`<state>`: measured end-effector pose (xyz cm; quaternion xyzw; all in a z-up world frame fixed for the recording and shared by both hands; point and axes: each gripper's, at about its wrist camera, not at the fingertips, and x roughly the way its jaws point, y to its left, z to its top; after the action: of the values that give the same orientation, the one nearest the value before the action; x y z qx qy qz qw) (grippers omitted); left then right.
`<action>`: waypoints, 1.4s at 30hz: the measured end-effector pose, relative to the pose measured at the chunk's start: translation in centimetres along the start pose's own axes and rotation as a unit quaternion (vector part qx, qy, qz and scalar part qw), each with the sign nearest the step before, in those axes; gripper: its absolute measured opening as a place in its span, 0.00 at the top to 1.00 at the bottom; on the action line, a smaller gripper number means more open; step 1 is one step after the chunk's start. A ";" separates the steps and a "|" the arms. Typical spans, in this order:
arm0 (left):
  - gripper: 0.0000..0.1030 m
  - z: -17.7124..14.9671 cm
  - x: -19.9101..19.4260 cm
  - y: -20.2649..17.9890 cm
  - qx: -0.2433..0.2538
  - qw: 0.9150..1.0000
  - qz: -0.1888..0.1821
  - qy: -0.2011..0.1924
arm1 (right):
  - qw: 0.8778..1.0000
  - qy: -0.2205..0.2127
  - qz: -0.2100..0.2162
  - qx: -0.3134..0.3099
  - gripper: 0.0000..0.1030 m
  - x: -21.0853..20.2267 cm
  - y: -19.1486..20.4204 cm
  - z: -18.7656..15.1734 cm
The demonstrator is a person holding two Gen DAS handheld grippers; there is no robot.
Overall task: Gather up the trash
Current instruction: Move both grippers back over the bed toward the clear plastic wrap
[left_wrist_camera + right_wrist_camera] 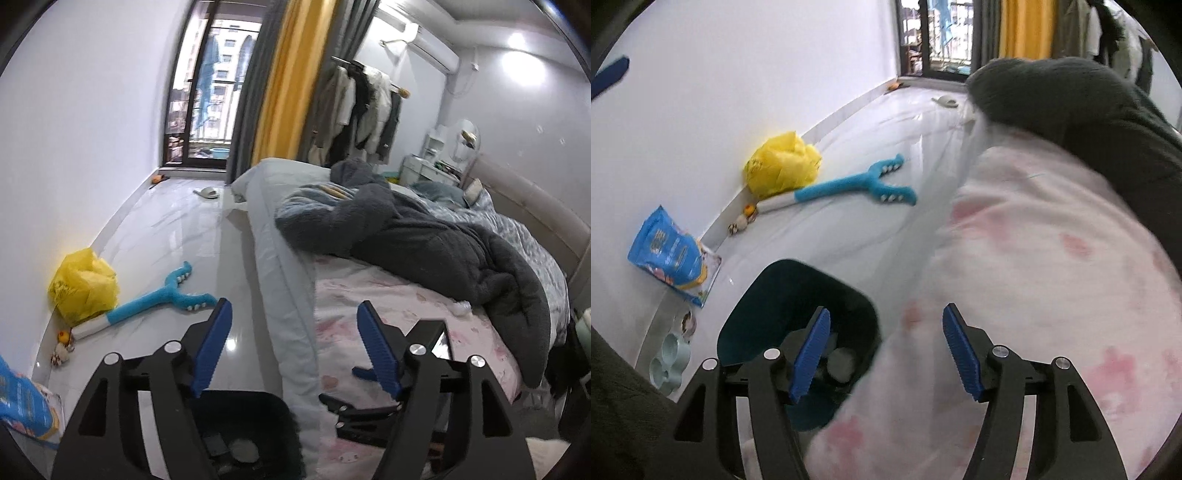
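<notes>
Dark bin (798, 295) sits below right gripper's (886, 350) spread left finger.

- Trash bin (764, 295): dark teal-black, open-topped, rounded rectangular mouth, upright on the floor, against the side of the bed (1052, 258).
- Bin contents (842, 363): a pale grey crumpled lump and darker flat pieces at the bottom; exact nature cannot be determined.
- White crumpled scrap (462, 307): small, lying on the bed's pink sheet at the edge of the dark blanket (461, 251), well apart from the bin.
</notes>
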<state>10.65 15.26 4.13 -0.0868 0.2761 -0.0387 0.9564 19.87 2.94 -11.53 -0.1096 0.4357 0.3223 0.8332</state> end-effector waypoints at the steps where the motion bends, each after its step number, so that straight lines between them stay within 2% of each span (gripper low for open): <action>1: 0.27 0.2 0.3 -0.7 0.008 1.000 -0.002 0.000 | 1.000 -0.006 -0.006 -0.002 0.37 -0.7 -0.6 0.1; 8: 0.24 0.8 2.5 -4.1 0.038 0.999 -0.026 0.004 | 0.999 -0.032 -0.036 -0.004 0.34 -4.2 -5.8 0.2; 12: 0.24 0.6 4.5 -6.3 0.063 0.997 -0.044 0.018 | 0.998 -0.047 -0.041 0.029 0.34 -6.0 -9.9 -0.3; 16: 0.24 0.6 6.4 -7.9 0.061 0.995 -0.068 0.032 | 0.995 -0.060 -0.045 0.059 0.34 -7.4 -13.0 -0.9; 23: 0.23 0.1 10.0 -11.8 0.113 0.989 -0.086 0.049 | 0.991 -0.079 -0.050 0.094 0.34 -9.0 -17.5 -1.5; 30: 0.23 -0.6 14.0 -14.1 0.126 0.984 -0.096 0.077 | 0.989 -0.085 -0.064 0.106 0.34 -9.8 -22.1 -1.9; 42: 0.23 -1.8 19.2 -19.1 0.157 0.974 -0.117 0.111 | 0.971 -0.117 -0.059 0.198 0.34 -11.8 -31.0 -3.8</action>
<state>25.37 -6.11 -3.76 0.0379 0.3590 -0.2024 0.9104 32.18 -27.87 -7.44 0.0700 0.3830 0.1902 0.9013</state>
